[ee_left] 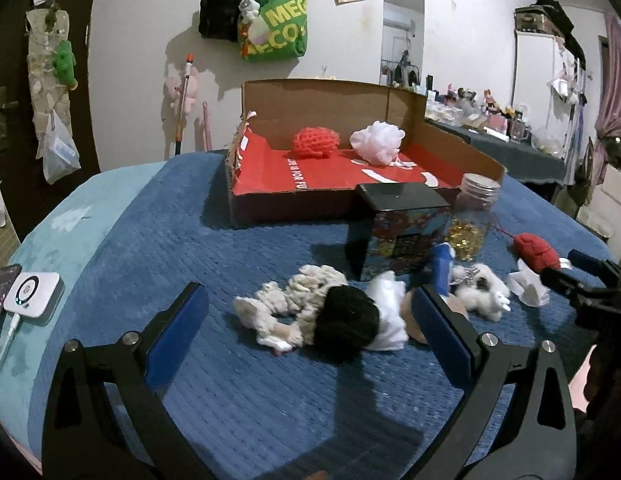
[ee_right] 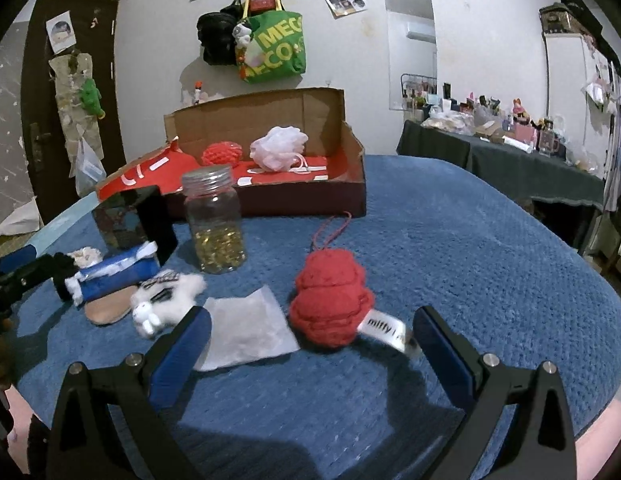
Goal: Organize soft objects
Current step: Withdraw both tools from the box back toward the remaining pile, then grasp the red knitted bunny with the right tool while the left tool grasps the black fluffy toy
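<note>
Here, on a blue bedspread (ee_right: 450, 232): left hand-held gripper (ee_left: 306, 312) spread wide, pinching nothing, its blue-padded fingers (ee_left: 442, 332) flanking a doll with black woolly hair (ee_left: 346, 320) that lies flat, white cloth at one side and a cream knitted piece (ee_left: 294, 300) at the other. Just beyond the doll, a dark square box (ee_left: 402, 224) with a patterned side, and touching or just beside it a clear jar with a metal lid (ee_left: 474, 216), gold bits at the bottom. Near the box's foot, a small white fluffy toy (ee_left: 482, 292). Right hand-held gripper (ee_right: 310, 332) likewise spread and empty, hovering low over a red knitted soft toy (ee_right: 330, 296) with a white printed tag (ee_right: 384, 330) and a thin red cord trailing away from it. Just beside the red toy, toward the left finger, a flat white packet (ee_right: 246, 332); further left, a blue roll with white ends (ee_right: 114, 276) and the fluffy white toy again. Further back on the bed, an open cardboard box with a red lining (ee_left: 310, 176), already holding a red-orange mesh ball (ee_left: 315, 142) and a white mesh bath puff (ee_left: 376, 140), side by side and near the rear wall. At the bed's left edge, a small white device (ee_left: 32, 292) on a cable. On the wall behind, a green tote bag (ee_right: 274, 48) hanging beside a black bag.
</note>
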{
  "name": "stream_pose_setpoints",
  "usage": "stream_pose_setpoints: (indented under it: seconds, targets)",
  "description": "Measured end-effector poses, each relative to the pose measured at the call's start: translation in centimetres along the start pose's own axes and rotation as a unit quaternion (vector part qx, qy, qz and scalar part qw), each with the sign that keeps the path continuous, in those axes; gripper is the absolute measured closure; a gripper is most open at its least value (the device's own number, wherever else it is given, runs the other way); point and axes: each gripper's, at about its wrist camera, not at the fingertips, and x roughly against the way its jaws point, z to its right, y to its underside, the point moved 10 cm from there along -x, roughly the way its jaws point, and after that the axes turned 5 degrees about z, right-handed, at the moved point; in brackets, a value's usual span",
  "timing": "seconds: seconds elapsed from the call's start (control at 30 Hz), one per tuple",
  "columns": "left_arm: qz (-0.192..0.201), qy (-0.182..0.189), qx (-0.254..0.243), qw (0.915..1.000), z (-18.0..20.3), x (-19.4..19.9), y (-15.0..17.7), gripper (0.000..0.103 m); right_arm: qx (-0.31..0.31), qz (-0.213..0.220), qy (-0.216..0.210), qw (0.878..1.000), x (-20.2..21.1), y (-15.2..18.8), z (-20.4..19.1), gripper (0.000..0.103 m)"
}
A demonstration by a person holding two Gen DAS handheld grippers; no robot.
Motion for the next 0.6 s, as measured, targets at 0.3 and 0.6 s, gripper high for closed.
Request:
stream_pose_setpoints:
  seconds: [0.3,0.6]
  targets:
    - [-0.021,0.032,-0.013,0.9992,0.2,-0.9,-0.2,0.015,-0.007,-0.017,0.01,1.0,-1.5,-0.8,1.7,0.01]
    - [-0.042,0.054,-0.035,0.9971,1.2,-1.8,0.5,0.035,0.006,-0.037,0.011,0.999,-2.8,-1.0,2.0,0.026]
